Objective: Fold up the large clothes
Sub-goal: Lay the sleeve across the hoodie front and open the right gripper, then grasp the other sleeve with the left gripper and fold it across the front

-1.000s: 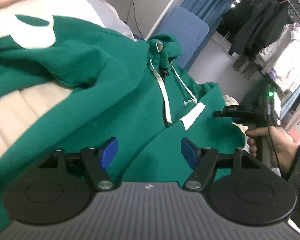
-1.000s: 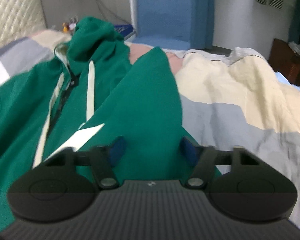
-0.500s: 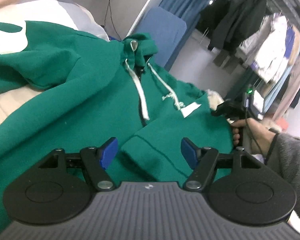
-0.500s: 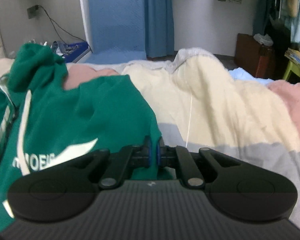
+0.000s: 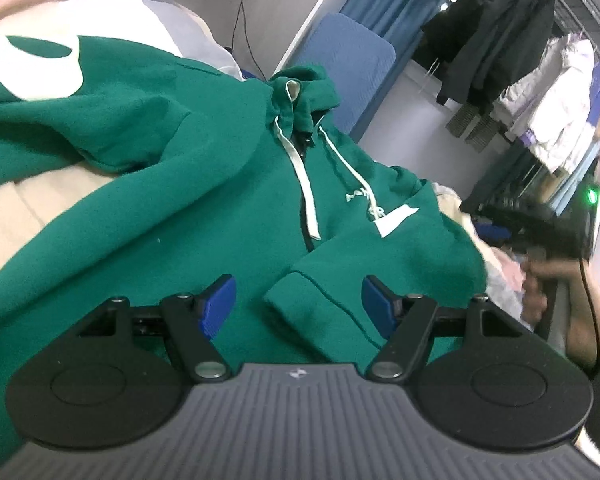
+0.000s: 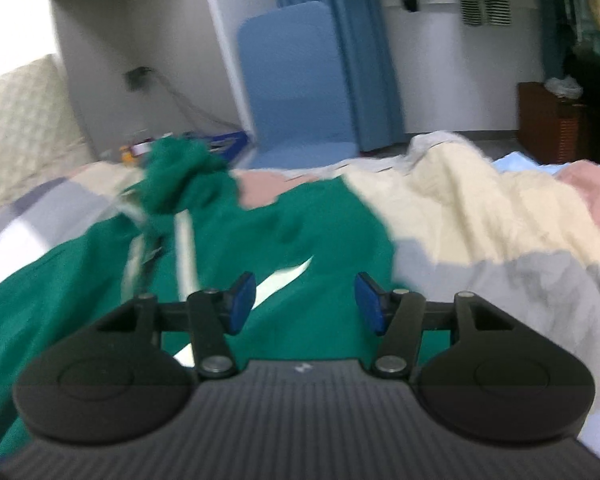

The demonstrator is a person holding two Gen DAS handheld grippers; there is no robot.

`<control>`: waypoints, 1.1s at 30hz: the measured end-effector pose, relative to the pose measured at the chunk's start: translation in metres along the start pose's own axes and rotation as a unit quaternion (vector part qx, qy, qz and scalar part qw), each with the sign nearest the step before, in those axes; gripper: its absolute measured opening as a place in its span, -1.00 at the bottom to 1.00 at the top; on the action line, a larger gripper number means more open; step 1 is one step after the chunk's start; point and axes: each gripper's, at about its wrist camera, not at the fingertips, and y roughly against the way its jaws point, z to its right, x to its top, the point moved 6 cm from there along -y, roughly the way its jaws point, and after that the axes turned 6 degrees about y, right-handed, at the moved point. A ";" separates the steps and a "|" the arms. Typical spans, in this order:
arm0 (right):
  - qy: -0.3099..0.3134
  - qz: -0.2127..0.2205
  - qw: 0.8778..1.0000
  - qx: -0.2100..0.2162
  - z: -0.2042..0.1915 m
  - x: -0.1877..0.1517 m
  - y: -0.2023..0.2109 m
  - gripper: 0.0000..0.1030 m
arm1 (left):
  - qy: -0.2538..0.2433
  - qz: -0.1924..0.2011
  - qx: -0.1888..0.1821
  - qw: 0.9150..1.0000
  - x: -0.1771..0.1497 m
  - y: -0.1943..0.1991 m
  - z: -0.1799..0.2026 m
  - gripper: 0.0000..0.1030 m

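Note:
A green hoodie (image 5: 204,208) with white drawstrings lies front up on the bed, its hood (image 5: 300,92) at the far end. One sleeve is folded across the chest, and its cuff (image 5: 300,304) lies under my left gripper (image 5: 298,306), which stands open just above it without touching. In the right wrist view the hoodie (image 6: 284,240) is blurred. My right gripper (image 6: 305,300) hovers over its right edge with its jaws opening and nothing pressed between them. In the left wrist view the right gripper (image 5: 496,216) is off the hoodie's right side, held by a hand (image 5: 540,280).
The bed carries a patchwork quilt (image 6: 480,216) in cream, grey and pink. A blue padded board (image 6: 296,92) leans on the wall beyond the bed, beside a wall socket with cables (image 6: 140,80). A rack of hanging clothes (image 5: 540,80) and a brown cabinet (image 6: 552,124) stand to the right.
My right gripper was shut on the hoodie's fabric half a second ago; it has let go, opened and drawn back to the right. The sleeve now rests across the chest. My left gripper has hardly moved.

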 end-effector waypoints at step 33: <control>-0.005 -0.062 0.993 0.098 -0.107 -0.095 0.156 0.10 | -0.009 0.074 0.057 0.996 0.019 0.064 -0.004 0.44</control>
